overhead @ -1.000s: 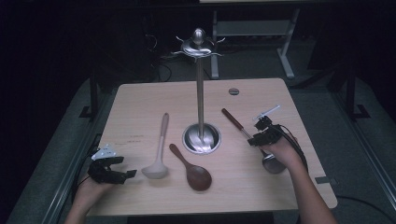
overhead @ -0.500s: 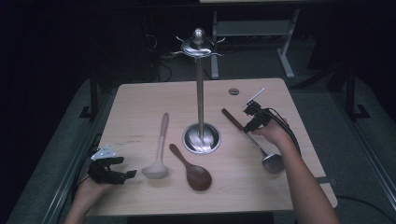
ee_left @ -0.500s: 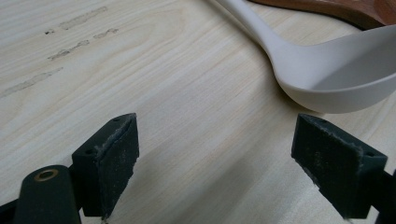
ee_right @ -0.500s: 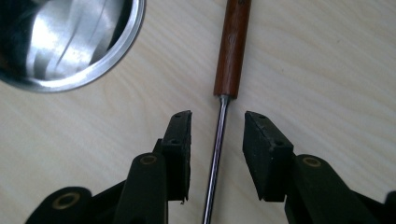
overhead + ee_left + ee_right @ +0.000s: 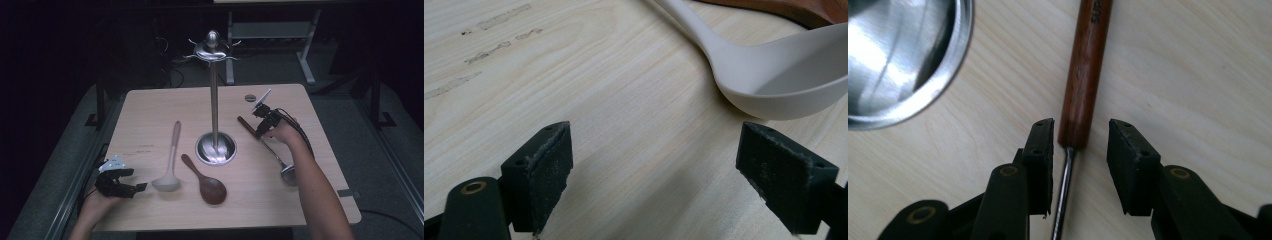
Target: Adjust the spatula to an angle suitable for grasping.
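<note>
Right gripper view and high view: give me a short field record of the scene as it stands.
Right gripper: open, fingers either side of the wood-handled metal ladle, where handle meets shaft; no contact seen
Left gripper: open, holds nothing, beside the white plastic ladle
Steel hanging stand with round base: upright at table centre, hooks bare
Dark wooden spoon: flat on the light wooden table

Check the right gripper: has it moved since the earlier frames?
Yes. The right gripper has travelled up along the wood-handled ladle, away from the person and closer to the stand's pole.
</note>
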A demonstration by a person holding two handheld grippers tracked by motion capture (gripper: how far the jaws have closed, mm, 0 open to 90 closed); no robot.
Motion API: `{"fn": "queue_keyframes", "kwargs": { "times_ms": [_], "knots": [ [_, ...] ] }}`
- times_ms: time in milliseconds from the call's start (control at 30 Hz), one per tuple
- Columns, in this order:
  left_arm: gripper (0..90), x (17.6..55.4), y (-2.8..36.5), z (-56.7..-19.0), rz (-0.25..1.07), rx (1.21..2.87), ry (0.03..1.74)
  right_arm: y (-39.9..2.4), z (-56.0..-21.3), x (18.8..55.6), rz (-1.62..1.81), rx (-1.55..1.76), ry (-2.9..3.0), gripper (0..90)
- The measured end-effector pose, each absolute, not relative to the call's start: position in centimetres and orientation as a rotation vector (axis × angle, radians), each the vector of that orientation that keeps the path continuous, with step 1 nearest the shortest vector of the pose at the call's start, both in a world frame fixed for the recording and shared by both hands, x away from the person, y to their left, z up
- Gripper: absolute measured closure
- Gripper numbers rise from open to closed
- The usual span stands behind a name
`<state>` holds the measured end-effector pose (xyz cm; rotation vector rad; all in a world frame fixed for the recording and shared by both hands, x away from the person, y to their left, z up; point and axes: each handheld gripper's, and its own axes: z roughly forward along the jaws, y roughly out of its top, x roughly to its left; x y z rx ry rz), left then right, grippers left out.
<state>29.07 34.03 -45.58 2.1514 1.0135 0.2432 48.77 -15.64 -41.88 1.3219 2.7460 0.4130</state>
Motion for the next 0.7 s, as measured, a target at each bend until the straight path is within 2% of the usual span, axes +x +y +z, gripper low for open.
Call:
{"fn": "queue_keyframes", "kwargs": {
  "times_ms": [333,700],
  "knots": [
    [14.9,29.1,34.0,-45.7,0.239,2.154,1.008,-14.1,-43.0,50.1,0.337,1.323,2.776,63.7],
    [14.9,29.1,34.0,-45.7,0.245,2.158,0.999,-13.1,-43.9,50.9,0.237,1.34,2.788,69.7]
  ]
}}
